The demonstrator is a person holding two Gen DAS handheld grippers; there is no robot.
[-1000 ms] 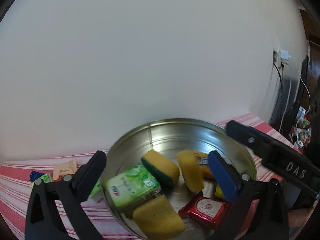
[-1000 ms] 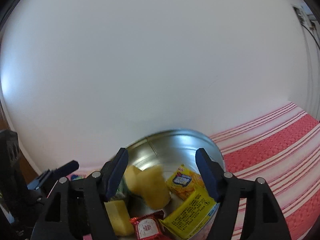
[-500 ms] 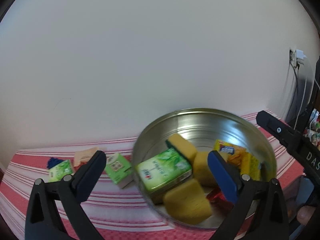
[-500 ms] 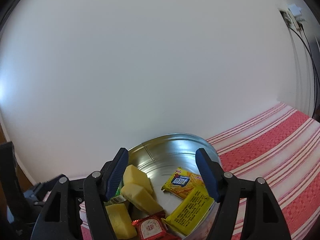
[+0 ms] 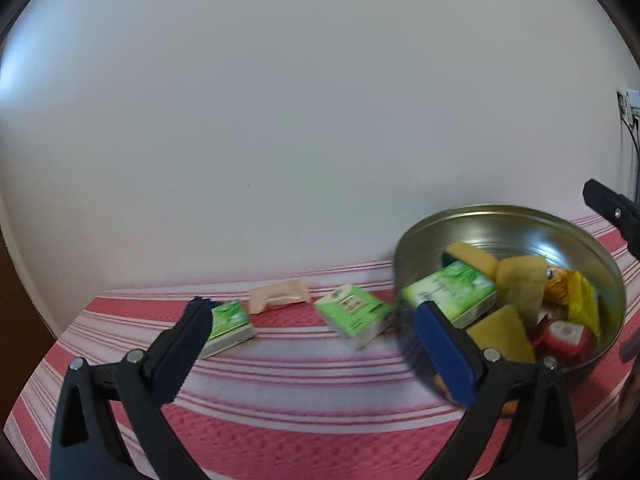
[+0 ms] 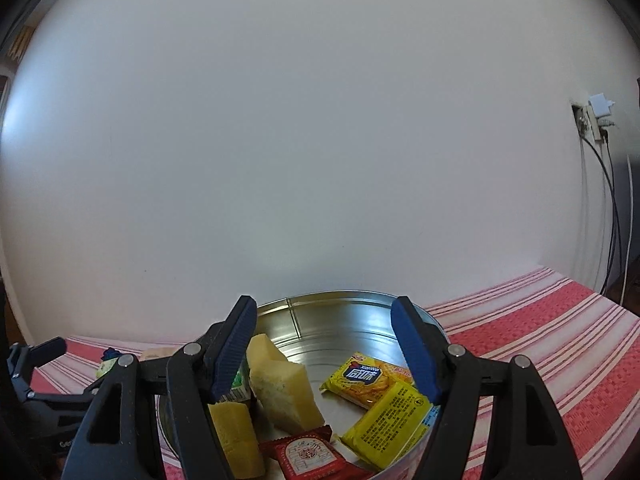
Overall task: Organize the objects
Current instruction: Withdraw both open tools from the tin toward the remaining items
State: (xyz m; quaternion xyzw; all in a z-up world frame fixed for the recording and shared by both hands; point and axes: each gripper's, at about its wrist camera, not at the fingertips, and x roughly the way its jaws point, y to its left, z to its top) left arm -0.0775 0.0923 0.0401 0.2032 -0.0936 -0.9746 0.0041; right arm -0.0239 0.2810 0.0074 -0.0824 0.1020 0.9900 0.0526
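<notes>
Green packs still out on the striped cloth (image 5: pixel 280 380) are what the next move likely turns on: one green pack (image 5: pixel 354 314) lies just ahead of the left tongs (image 5: pixel 308 344), nearly against the metal bowl (image 5: pixel 516 216), its long side slanting across them; another green pack (image 5: pixel 228 326) sits by the left jaw. The left tongs are nearer. Both tongs stand open and empty, the right tongs (image 6: pixel 324 344) poised over the bowl. A yellow packet (image 6: pixel 366 376) reads "XianWei".

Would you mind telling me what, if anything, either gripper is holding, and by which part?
Nothing is held: the left gripper and the right gripper both stand open and empty.
</notes>
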